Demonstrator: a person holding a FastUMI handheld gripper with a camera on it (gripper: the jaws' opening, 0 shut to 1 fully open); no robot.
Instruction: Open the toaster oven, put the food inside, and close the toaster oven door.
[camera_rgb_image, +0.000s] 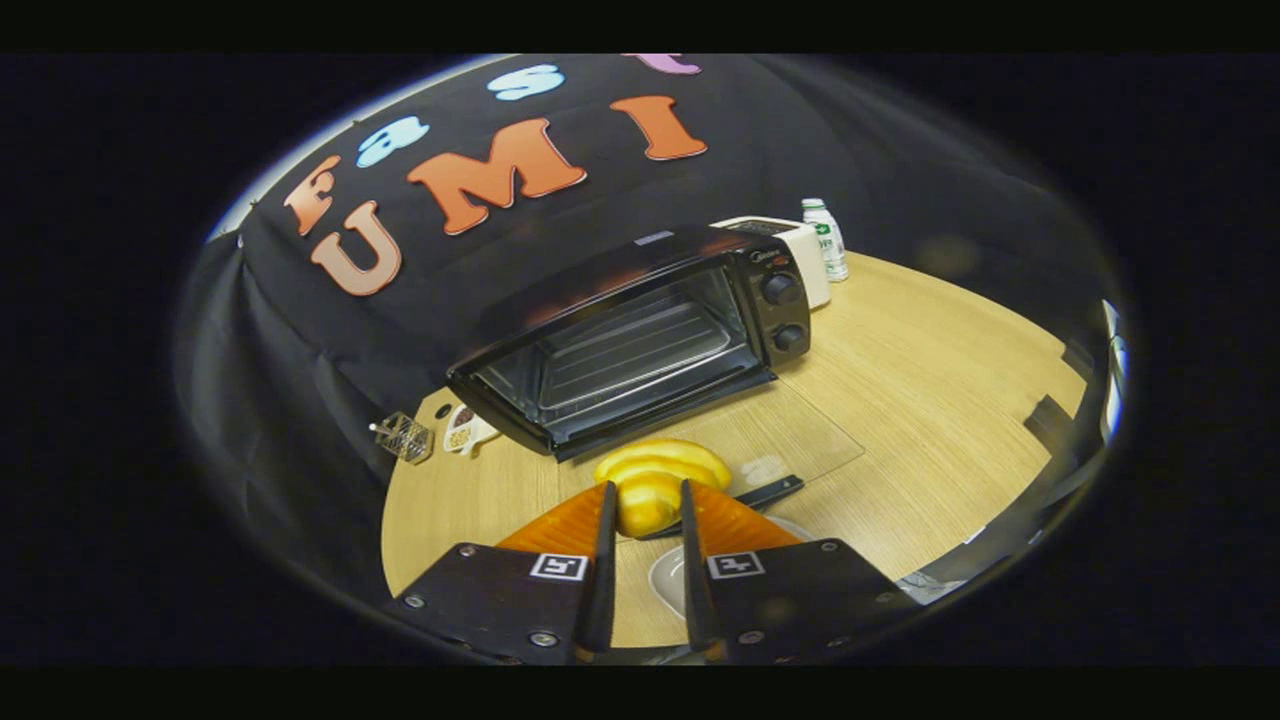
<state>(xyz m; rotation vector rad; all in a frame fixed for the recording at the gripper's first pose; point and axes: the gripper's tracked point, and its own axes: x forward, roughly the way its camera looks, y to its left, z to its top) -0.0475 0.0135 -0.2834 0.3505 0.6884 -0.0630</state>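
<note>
Fingers of my gripper (646, 505) pinching the food (655, 485), a yellow bun-shaped piece, one finger pressed against each of its sides, so the piece sits between the tips and bulges out just ahead of them. I take the toaster oven (640, 335) as landmark. Its body is black, with two round knobs (783, 312) stacked on the control panel at its right end. Its glass door (775, 435) is folded fully down and lies flat on the wooden counter (940, 380) in front of the cavity, with the dark door handle (770, 492) at the edge farthest from the oven. Inside the open cavity I see a wire rack (640, 350). The held food is in front of the oven, over the near edge of the lowered door, outside the cavity. Behind the oven's right end stands a white appliance (800, 250), and just beside that a small white bottle (826, 238). Left of the oven, near the counter's edge, I see a small wire basket (403, 436) and a small packet (466, 430). Below the fingers, nearer than the door, part of a white plate (668, 580) shows.
</note>
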